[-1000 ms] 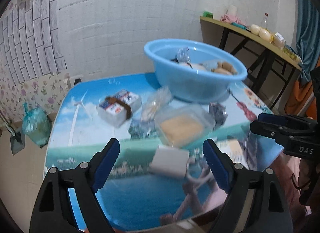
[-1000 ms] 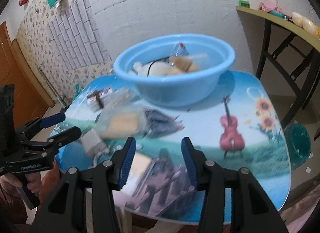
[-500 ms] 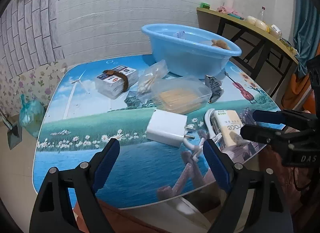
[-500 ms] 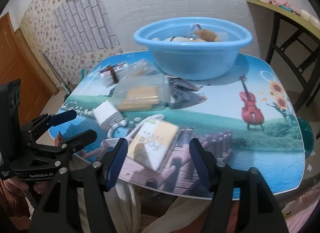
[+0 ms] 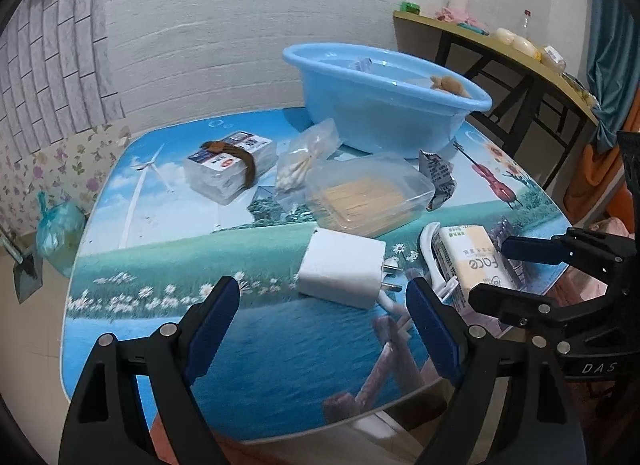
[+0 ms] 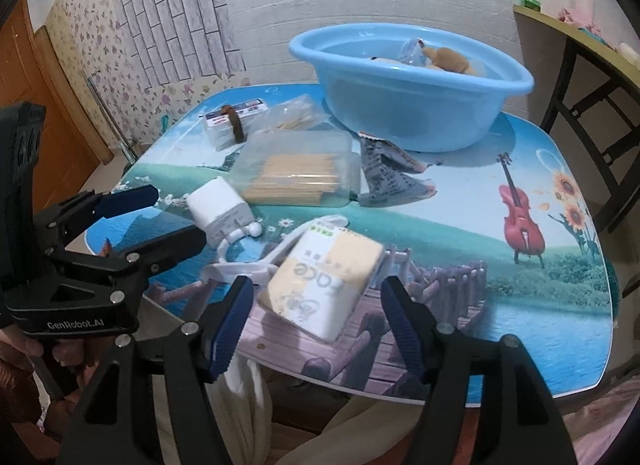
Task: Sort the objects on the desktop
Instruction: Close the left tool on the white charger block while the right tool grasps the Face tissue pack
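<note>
Here's the table point(image 6: 460, 233), glossy with its printed landscape, and at the far side the blue basin point(image 6: 408, 105) with a few things already lying in it. Nearer us sits the clear box of sticks point(image 6: 296, 173), a banded stack of cards point(image 5: 230, 173) beyond it, then the white charger point(image 5: 340, 267) with its cable looping toward the near edge. Smallest worry, biggest interest: the tissue pack point(image 6: 324, 281), lying flat just inside the near edge, partly on that cable.

The right hand-held gripper point(image 6: 316, 313) hovers just short of the pack, jaws apart and empty, one pad to each side of it, not touching. The pack's long axis runs diagonally away, roughly in line with the way the fingers point, so I'd say the jaws would close across its narrow width. The left hand-held gripper point(image 5: 324, 321) is spread wide and empty too, the charger straight ahead of it; the right one is plainly the nearer to the pack.
</note>
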Motion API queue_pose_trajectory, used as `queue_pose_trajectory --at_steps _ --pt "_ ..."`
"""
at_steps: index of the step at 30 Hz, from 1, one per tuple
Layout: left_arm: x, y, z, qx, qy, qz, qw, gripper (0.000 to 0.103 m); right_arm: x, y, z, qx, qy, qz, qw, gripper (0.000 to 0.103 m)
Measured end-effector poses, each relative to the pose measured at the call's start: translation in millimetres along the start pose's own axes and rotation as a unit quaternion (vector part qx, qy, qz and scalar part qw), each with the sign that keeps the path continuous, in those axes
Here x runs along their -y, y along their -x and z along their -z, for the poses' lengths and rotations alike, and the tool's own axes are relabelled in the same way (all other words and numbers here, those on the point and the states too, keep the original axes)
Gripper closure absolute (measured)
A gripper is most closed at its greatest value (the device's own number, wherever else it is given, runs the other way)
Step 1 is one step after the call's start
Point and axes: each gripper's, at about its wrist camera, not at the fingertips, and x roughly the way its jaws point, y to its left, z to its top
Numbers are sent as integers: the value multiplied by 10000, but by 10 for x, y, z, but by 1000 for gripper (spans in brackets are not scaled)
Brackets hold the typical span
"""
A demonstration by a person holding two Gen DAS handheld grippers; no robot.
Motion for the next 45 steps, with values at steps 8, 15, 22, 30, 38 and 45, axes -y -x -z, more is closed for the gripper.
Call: queue_pose_trajectory --at_steps 8,15,22,30,38,45 --pt "-41 -171 -55 -179 156 425 9988 39 170 4 -21 4 -212 86 9997 37" --pt "-62 -160 -75 -153 225 484 9985 58 114 0 -13 -42 -168 -77 9998 37" --pt "-147 -73 -33 -96 366 322 9988 58 -6 -66 -7 -99 0 -75 9999 37" --pt "-265 9 14 -65 501 122 9986 58 46 -44 8 -91 97 -77 9999 51" --pt "-316 44 42 -61 526 -61 9986 58 353 48 14 38 -148 210 9997 51" --pt "-396 50 54 -106 597 -258 9978 57 630 73 27 -8 -309 327 9990 50"
